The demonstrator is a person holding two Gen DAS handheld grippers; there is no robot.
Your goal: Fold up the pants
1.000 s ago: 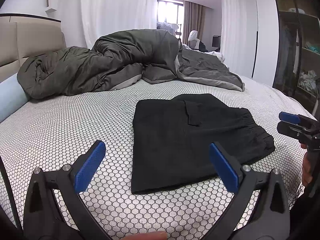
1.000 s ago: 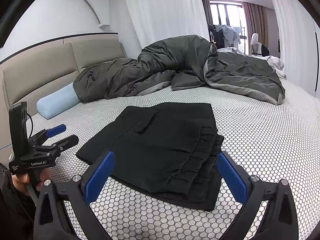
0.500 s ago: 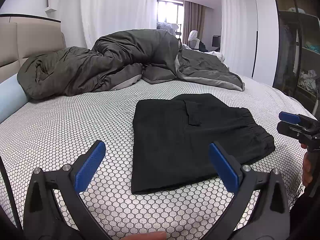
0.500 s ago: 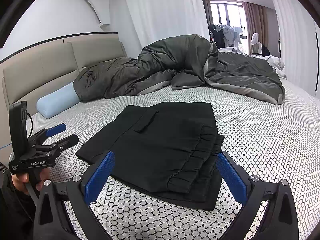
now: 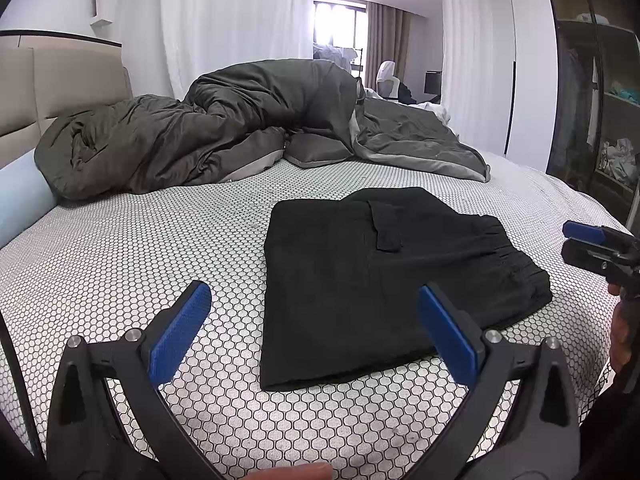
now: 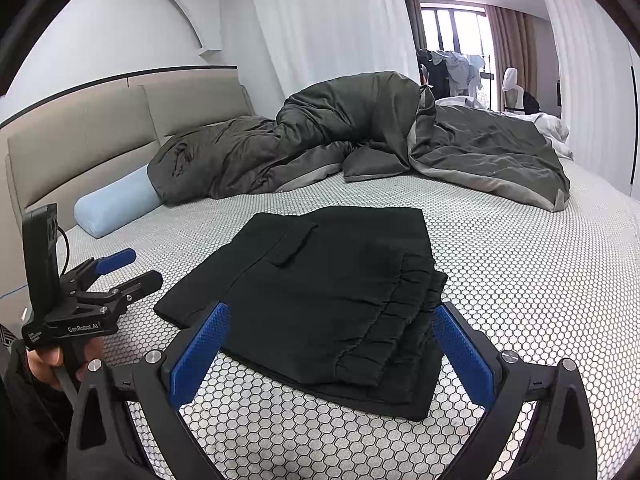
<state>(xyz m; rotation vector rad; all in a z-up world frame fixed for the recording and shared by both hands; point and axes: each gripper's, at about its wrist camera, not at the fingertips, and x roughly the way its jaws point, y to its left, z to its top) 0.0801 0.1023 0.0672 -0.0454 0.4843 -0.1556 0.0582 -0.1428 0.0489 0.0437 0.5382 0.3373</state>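
My left tongs (image 5: 314,330) and right tongs (image 6: 330,354) are both spread wide and hold nothing, the folded pants (image 5: 384,276) lie on the bed (image 5: 132,248) just ahead, and a careless bump could undo the fold.

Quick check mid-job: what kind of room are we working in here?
A bedroom, most likely: the black pants lie folded on a bed with a padded headboard, a rumpled dark duvet and a pale blue bolster pillow.
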